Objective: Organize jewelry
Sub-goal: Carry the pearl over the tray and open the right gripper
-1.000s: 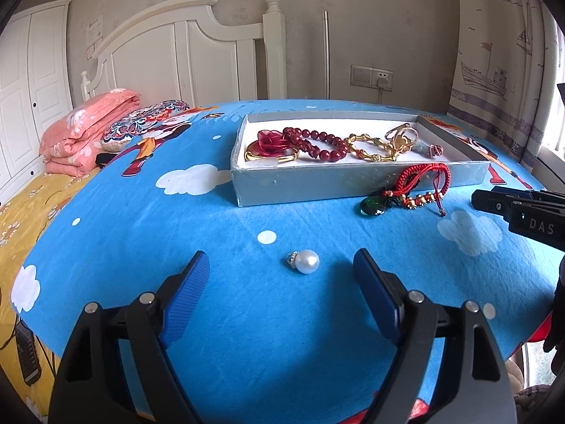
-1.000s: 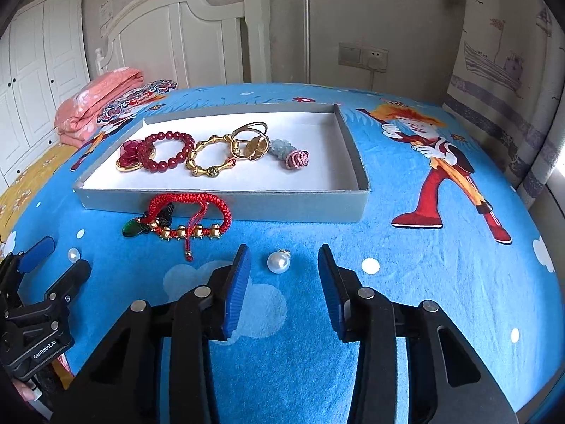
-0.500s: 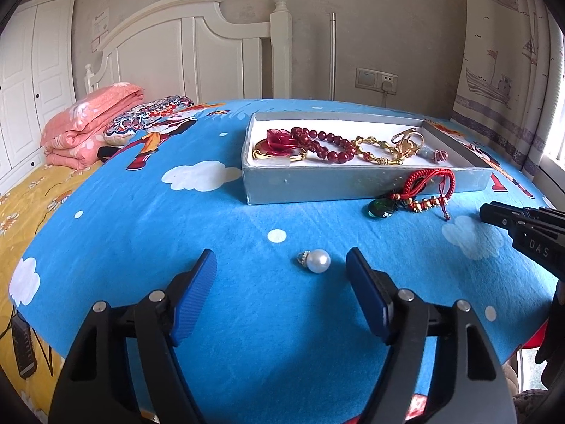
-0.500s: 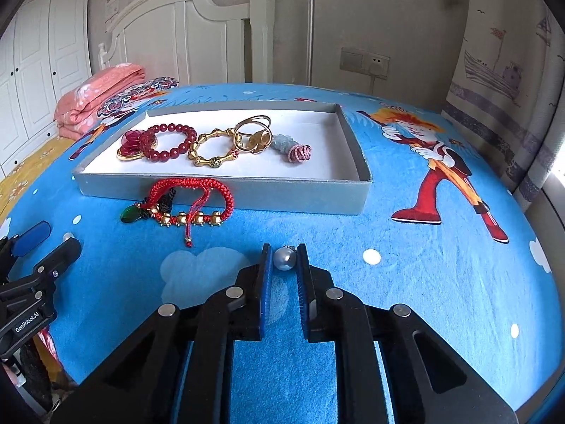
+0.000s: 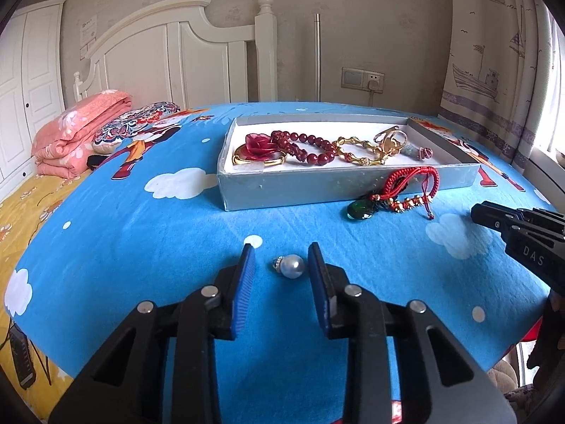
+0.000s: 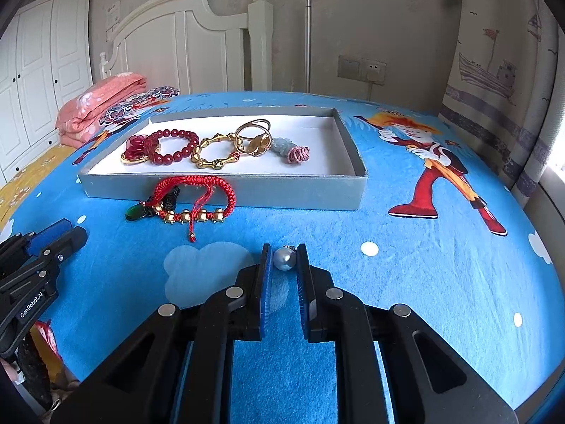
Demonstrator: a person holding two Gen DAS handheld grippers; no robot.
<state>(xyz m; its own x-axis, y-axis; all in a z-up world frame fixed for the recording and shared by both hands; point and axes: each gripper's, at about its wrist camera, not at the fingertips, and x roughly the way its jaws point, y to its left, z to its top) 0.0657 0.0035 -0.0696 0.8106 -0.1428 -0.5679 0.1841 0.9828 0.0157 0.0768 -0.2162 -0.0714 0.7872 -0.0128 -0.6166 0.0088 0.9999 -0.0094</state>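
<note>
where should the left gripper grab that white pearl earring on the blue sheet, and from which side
Grip the round white pearl earring across the ball's widest part, pads on its left and right, coming from the near side as the left gripper is already lined up. Its small silver cap points left and slightly away, so clamp the smooth sphere rather than that fitting. Round beads slip, so close gently.

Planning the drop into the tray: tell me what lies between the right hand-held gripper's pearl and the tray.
Right wrist view: bare blue cloth between the pearl and the tray; the red bracelet lies off to the left.
</note>
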